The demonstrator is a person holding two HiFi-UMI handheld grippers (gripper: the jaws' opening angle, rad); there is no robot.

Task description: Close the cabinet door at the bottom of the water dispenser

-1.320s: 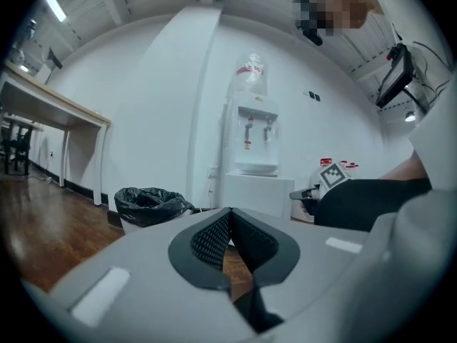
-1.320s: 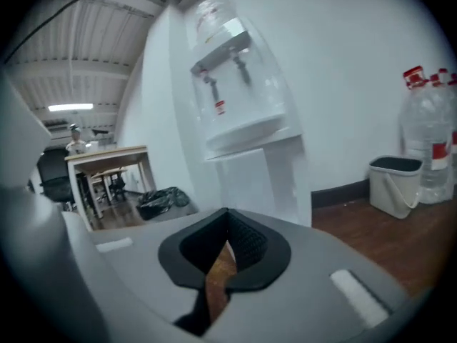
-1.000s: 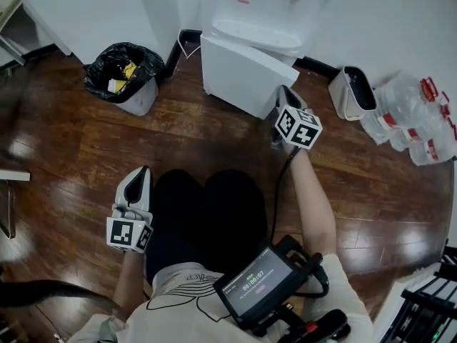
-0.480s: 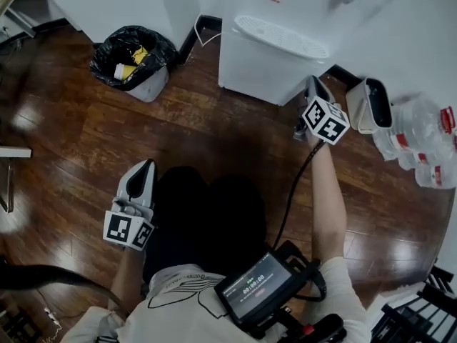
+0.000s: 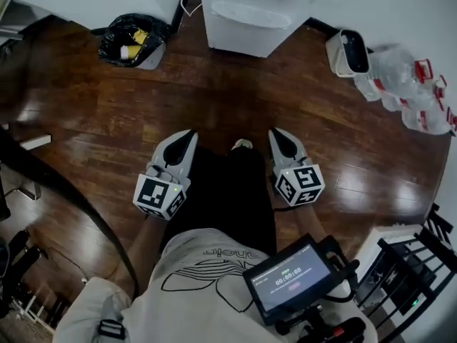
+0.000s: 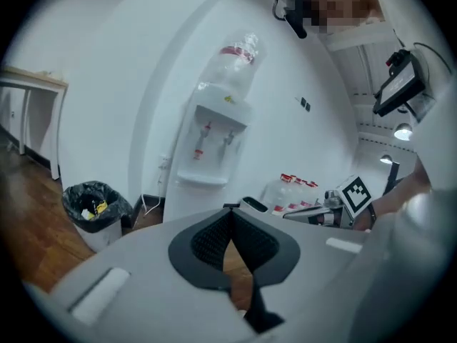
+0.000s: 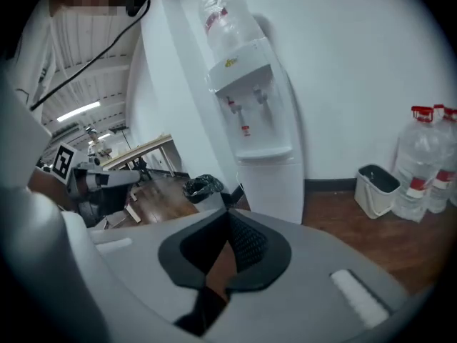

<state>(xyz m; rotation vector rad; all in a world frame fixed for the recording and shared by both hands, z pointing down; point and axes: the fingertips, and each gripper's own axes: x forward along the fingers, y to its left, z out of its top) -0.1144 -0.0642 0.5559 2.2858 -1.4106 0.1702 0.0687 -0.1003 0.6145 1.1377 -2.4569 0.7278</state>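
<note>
White door point(image 5: 240, 40) shut; L hand-held gripper point(image 5: 190, 135), R hand-held gripper point(image 5: 275, 133) closed.

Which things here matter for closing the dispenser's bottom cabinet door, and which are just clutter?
Job:
- water dispenser
- cabinet door at its bottom, looks shut
- left gripper and right gripper, jaws together, empty, over the person's lap

Lying about:
- trash bin with black bag
- small white bin
- water bottles
</note>
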